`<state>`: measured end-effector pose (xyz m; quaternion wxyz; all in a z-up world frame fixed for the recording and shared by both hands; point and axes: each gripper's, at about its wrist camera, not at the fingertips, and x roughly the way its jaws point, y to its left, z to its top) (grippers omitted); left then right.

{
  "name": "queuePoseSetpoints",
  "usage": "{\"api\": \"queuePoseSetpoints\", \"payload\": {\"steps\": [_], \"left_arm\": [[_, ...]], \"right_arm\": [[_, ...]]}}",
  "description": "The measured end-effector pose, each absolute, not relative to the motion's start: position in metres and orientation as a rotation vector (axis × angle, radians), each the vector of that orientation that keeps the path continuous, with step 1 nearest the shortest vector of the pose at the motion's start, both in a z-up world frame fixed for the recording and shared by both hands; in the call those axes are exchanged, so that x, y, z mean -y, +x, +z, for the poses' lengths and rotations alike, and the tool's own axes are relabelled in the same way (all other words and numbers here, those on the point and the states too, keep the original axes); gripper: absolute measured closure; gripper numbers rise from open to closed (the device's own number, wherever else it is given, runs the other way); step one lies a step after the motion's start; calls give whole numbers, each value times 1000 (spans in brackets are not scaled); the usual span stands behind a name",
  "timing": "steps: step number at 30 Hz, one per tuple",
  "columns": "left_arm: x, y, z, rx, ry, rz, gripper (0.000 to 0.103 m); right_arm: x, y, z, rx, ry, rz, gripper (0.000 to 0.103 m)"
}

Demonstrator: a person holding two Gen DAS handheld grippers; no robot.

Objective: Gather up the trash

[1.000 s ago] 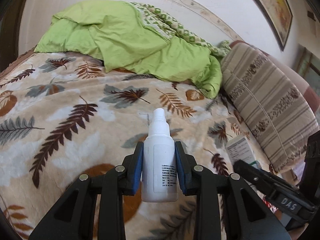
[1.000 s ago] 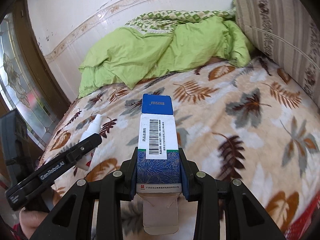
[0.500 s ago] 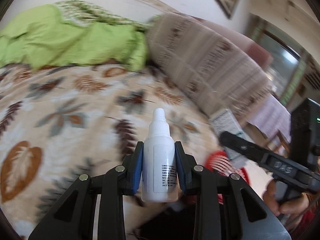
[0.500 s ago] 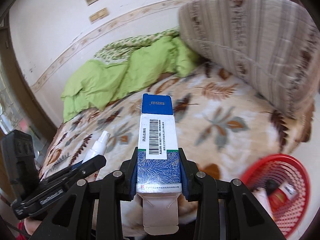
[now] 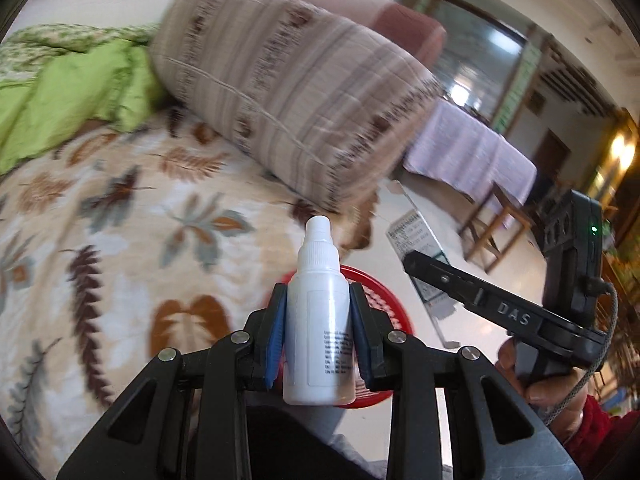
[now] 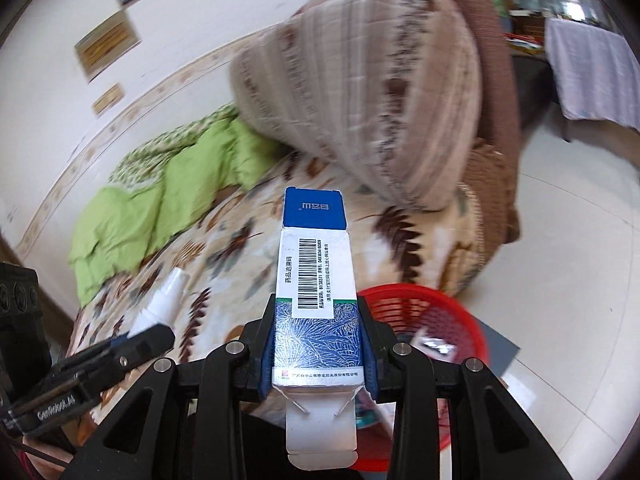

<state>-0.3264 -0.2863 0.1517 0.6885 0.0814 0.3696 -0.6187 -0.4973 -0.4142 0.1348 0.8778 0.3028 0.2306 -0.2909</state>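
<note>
Two grippers work over a bed with a leaf-print blanket, a striped bolster and a green quilt, with a red basket on the floor beside it. The right gripper is clamped on a blue-and-white carton held beside the basket. The left gripper pinches a white bottle upright above the basket's rim.

Black plastic left gripper with blue finger pads and silver screws; at right of frame, right gripper embossed "DAS", green light, grey braided cable, bare hand, red sleeve; white "GenRobot.AI" lettering lower left of the right view
</note>
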Motion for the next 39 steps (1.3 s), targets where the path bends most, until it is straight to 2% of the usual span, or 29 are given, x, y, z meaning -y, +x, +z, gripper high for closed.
{"api": "queuePoseSetpoints", "payload": {"steps": [12,14,15,17,20,22,34,39], "left_arm": [[345,-352,131,-868,277,-1407,74],[351,-353,126,-880,295,-1390,66],[350,-352,125,-882,295,-1379,58],[347,-349,124,-884,281,-1372,55],[341,-346,127,-853,285,-1335,46],[335,-345,132,-800,293,-1291,35],[286,-339,152,-634,297,-1127,18],[260,-334,158,-590,280,-1072,10]], "right_arm": [[445,-518,110,-491,712,-640,65],[448,-517,102,-518,720,-651,60],[450,-518,101,-522,724,-660,58],[450,-520,100,-526,727,-673,50],[446,-520,104,-528,692,-690,43],[442,-519,108,-533,663,-698,40],[401,-509,128,-555,533,-829,15],[377,-503,136,-546,481,-868,13]]}}
